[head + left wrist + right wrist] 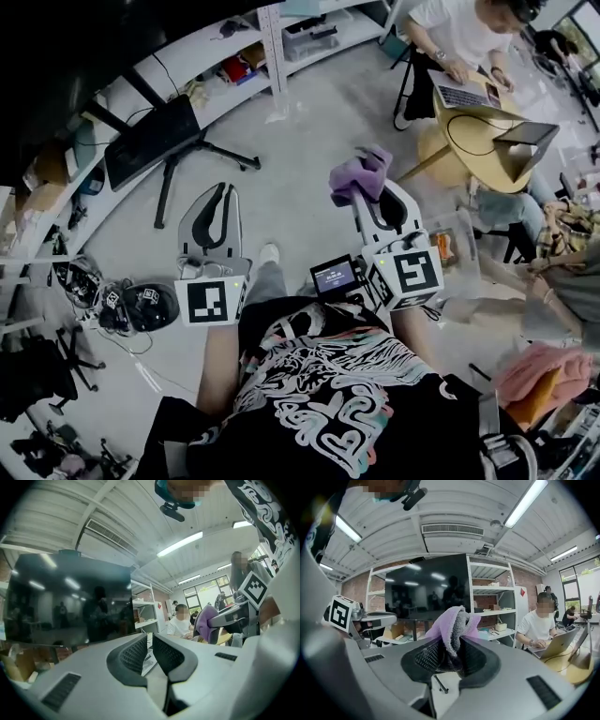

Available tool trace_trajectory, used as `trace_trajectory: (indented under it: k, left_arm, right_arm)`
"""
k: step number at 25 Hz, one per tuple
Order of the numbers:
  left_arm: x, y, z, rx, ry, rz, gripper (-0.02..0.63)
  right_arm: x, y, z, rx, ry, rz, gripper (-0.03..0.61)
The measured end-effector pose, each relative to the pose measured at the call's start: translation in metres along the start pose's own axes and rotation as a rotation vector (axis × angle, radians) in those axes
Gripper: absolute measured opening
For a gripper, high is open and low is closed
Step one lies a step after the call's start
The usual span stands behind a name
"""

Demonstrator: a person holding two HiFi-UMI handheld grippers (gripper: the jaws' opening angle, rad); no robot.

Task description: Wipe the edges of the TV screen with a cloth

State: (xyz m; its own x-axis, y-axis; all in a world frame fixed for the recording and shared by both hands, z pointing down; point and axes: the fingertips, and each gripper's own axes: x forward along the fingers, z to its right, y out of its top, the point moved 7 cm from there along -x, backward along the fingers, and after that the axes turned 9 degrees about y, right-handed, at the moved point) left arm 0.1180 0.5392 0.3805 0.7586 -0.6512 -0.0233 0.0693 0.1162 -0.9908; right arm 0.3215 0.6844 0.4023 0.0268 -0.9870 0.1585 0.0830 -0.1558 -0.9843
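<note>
**Step in hand: approach.** The cloth is gripped but not yet on the screen, so no edge has been wiped.

1. Far left, loose gear (pixel 141 305) and cables lie on the floor. Keep your feet away from them when you step in.
2. The TV (pixel 150 141) stands ahead and to your left, in front of the shelves (pixel 328 37) and well apart from both grippers. Its stand legs (pixel 211 150) splay out across the floor toward you and are the main trip hazard on the way in.
3. The left gripper (pixel 222 190) carries nothing. Its jaws are drawn together with only a slit between the pads. It will likely serve to steady the TV if the panel rocks.
4. The right gripper (pixel 370 192) is clamped on the purple cloth (pixel 361 173). A bunched fold stands up above the jaws, and that fold is your wiping face.
5. Next move: carry the right gripper leftward and forward to one corner of the TV. Lay the fold on the frame, not on the jaw tips, then run it along the edge. Hard jaws on the glass would be the main risk.
6. To the right, a person (pixel 459 33) works at a laptop (pixel 464 94) on a round table (pixel 473 141). Both are off your path.
</note>
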Motion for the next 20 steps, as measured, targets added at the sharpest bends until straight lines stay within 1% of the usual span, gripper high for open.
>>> trace_trajectory:
  k: [3,6,9,11,16,18,20]
  left_arm:
    - [0.003,0.001,0.001,0.040,-0.013,-0.003,0.048]
    - [0.007,0.000,-0.004,0.039,-0.009,-0.008,0.048]
    - [0.001,-0.003,0.004,0.048,-0.006,-0.008,0.048]
    - [-0.001,-0.004,0.008,0.027,0.010,-0.011,0.048]
    - [0.008,-0.012,-0.004,0.061,0.013,-0.032,0.048]
    - [0.018,-0.014,-0.007,0.059,0.024,-0.026,0.048]
    - [0.030,-0.016,-0.014,0.039,0.038,-0.021,0.048]
  right_arm:
    - [0.001,0.004,0.004,-0.006,0.007,0.000,0.121]
    - [0.007,0.005,0.005,-0.006,0.014,-0.004,0.121]
    - [-0.003,-0.002,0.009,-0.001,0.016,0.001,0.121]
    - [-0.004,-0.005,0.011,-0.010,0.019,-0.001,0.121]
    - [0.013,-0.004,0.013,-0.014,0.036,-0.003,0.121]
    - [0.024,-0.004,0.018,-0.018,0.043,-0.004,0.121]
    - [0.038,-0.003,0.023,-0.019,0.047,-0.009,0.121]
